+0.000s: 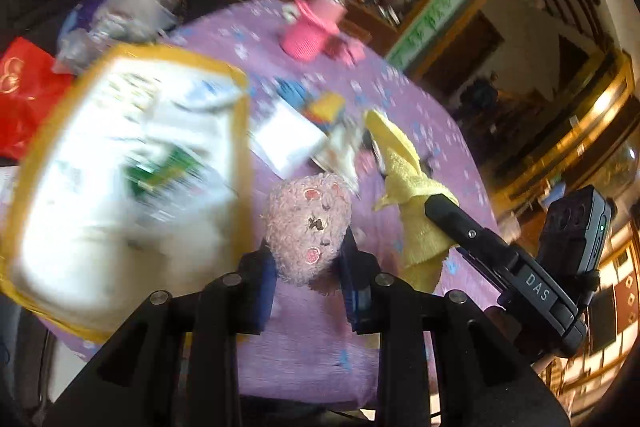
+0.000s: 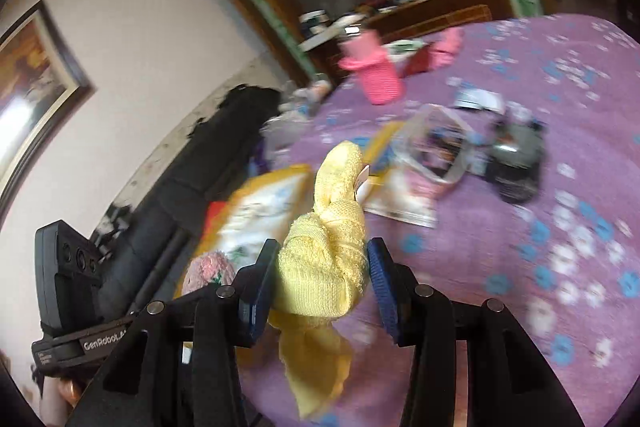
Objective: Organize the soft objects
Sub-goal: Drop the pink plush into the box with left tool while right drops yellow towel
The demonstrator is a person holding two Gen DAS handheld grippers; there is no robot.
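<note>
The left tool pinches a pink fuzzy plush toy between its blue-padded fingers, the pads pressing on both flanks of the toy's lower half. The toy stands up out of the grip, its embroidered face turned toward the left wrist camera, and it is lifted clear of the purple flowered cloth that covers the surface. In the right wrist view the same plush toy shows only as a pink tuft at the lower left, next to the left tool's black body.

The right tool pinches a yellow towel. Both blue pads bear on the bunched middle of the cloth; one rolled end rises above the grip and a loose corner hangs down below it. From the left wrist view the yellow towel sits just to the right of the plush toy, with one dark finger of the right tool laid against it.

A large white pouch with a yellow border fills the left of the left wrist view, blurred; whether it lies flat or leans cannot be told. Farther back on the cloth stand a pink knitted holder, a white booklet and a small blue and yellow item. The right wrist view adds a clear plastic box and a dark grey toy car, near each other on the cloth. A red bag sits at the left edge, off the surface.
</note>
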